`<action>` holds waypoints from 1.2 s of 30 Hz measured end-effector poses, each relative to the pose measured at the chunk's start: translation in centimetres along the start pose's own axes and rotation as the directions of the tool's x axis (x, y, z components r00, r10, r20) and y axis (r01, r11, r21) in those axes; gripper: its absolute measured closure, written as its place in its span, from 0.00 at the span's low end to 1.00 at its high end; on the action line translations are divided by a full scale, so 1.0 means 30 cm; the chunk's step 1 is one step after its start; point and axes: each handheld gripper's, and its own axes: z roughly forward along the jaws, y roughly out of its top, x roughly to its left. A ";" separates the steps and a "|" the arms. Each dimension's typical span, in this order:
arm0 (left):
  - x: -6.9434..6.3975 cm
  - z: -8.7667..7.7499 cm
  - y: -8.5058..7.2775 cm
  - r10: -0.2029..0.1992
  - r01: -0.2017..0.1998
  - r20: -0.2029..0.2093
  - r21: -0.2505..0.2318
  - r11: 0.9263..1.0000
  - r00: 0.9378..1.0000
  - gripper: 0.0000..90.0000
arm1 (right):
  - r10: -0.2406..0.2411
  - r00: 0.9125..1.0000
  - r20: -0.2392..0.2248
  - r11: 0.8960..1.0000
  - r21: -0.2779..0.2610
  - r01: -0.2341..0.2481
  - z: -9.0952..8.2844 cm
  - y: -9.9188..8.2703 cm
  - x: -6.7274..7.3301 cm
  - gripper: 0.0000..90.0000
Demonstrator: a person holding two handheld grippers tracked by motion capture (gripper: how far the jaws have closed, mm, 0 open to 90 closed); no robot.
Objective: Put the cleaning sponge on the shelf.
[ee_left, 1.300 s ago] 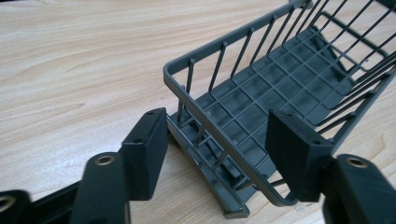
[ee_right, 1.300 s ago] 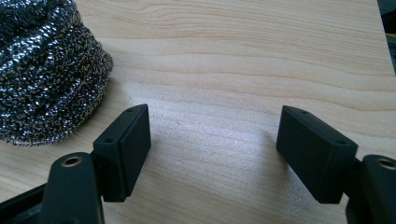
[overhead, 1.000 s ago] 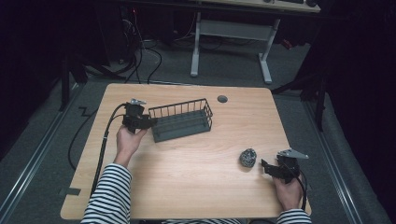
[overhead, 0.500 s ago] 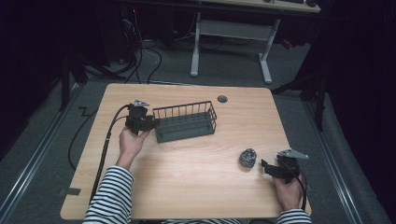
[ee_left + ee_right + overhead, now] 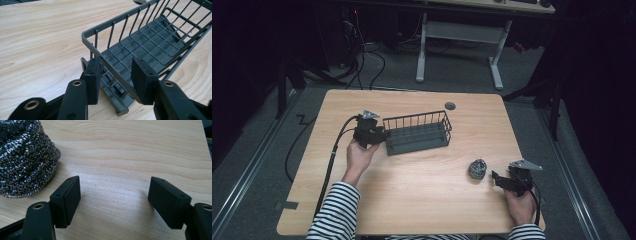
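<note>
- Wooden table (image 5: 412, 200): pale grain top, one small dark round disc (image 5: 450, 105) near its far edge.
- Wire basket (image 5: 417, 132): grey, oblong, empty, standing at the table's left-centre; its near short end sits between the jaws of the left gripper.
- Left gripper (image 5: 116, 75): jaws straddle the basket's end rim, one outside the wall and one inside; a gap shows on each side, so it reads as not yet clamped. Judgement: close squarely on the rim's top bar, not the thin uprights, so the basket will not twist when moved.
- Right gripper (image 5: 113, 200): jaws spread wide over bare wood, holding nothing, at the table's right-front.
- Steel wool scourer (image 5: 23, 157): rounded, glittering, just beside the right gripper's left jaw, apart from it. Judgement: centre the jaws over it before closing.
</note>
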 end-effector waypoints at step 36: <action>-0.131 0.025 -0.005 0.052 -0.052 0.073 -0.009 0.999 0.996 0.67 | 0.000 1.000 0.000 1.000 0.000 0.000 0.000 0.000 0.000 0.29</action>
